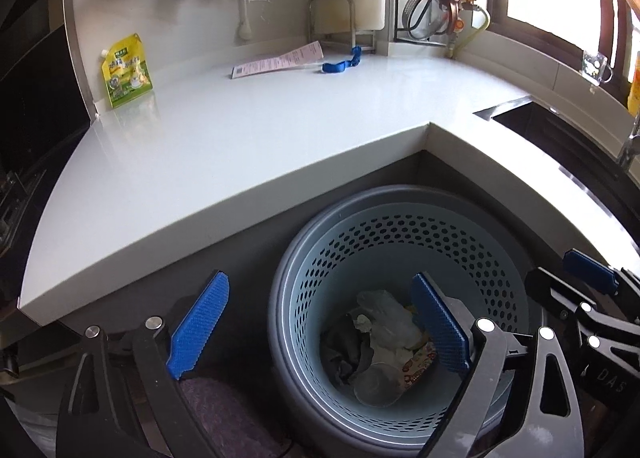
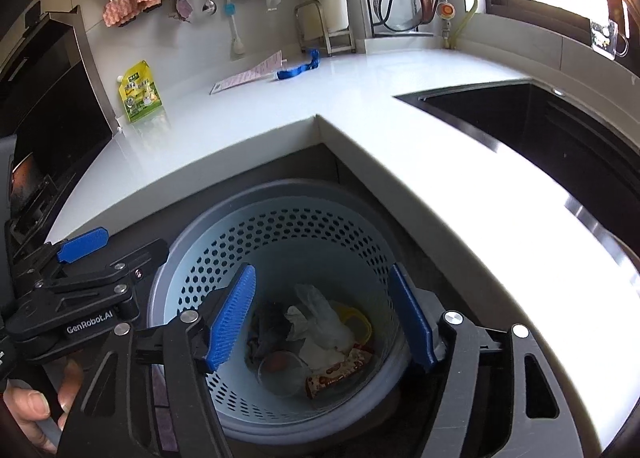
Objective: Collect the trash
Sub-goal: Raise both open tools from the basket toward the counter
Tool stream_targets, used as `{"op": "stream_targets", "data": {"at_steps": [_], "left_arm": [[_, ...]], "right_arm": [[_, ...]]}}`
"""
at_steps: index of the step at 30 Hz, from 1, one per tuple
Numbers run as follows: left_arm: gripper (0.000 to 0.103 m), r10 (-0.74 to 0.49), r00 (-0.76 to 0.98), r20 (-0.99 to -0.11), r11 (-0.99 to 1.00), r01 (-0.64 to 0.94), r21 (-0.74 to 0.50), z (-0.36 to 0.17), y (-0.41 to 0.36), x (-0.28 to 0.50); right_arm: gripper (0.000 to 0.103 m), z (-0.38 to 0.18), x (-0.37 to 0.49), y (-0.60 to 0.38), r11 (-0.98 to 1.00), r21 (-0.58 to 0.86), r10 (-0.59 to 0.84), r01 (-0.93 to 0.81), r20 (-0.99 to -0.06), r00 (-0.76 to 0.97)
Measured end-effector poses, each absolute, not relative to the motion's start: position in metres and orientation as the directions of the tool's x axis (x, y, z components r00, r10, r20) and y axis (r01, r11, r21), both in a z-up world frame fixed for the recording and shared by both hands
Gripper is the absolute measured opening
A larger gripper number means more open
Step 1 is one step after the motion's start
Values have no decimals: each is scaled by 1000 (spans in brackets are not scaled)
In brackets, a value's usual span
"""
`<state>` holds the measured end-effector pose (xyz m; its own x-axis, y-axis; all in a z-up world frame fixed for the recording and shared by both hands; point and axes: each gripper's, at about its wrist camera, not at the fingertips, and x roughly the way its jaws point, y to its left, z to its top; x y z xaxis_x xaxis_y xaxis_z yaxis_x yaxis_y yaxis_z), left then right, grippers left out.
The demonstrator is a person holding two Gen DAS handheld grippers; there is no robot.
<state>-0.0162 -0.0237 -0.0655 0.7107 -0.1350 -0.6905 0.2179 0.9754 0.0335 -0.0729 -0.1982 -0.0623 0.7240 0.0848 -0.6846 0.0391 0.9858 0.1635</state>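
Both the left gripper [image 1: 320, 332] and right gripper [image 2: 324, 318] hang over the perforated bin [image 2: 280, 225], jaws wide and empty. Trash [image 2: 316, 330] lies inside it; beyond it, on the worktop [image 1: 240, 145], a yellow pouch [image 1: 127, 71], leaflet [image 1: 280, 59] and blue strap [image 1: 340, 63] remain, possibly left to collect.

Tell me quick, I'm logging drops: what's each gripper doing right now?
Left gripper: open, holding nothing, above the bin.
Right gripper: open, holding nothing, above the same bin.

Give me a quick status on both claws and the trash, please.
Left claw open, empty. Right claw open, empty. Trash lies in the perforated bin below both. Nothing in the way.
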Motion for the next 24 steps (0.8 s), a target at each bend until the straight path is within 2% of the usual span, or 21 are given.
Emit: {"op": "stream_targets", "data": {"at_steps": [4,8,13,20,24], "left_arm": [[95,-150,740,-656,977,213,16,-40,-15,-6],[95,-163,765,-623,980,198,-14,-10,-4,15],[96,-163,806,-569,983,180,-27,33,8,51],[96,-160,875,-457,986,166,-26,106,19,106],[97,-132,896,-423,990,140,-11,134,19,151]], "right_arm": [[73,-32,-59,-200,986,166,99,11,-635,766],[74,-1,-37,-201,987,158,118,-29,-592,797],[74,39,-1,-201,995,100,80,-29,-553,829],[80,93,64,-194,1000,-20,2,-13,-480,877],[84,119,112,-191,998,-44,13,-37,-458,889]]}}
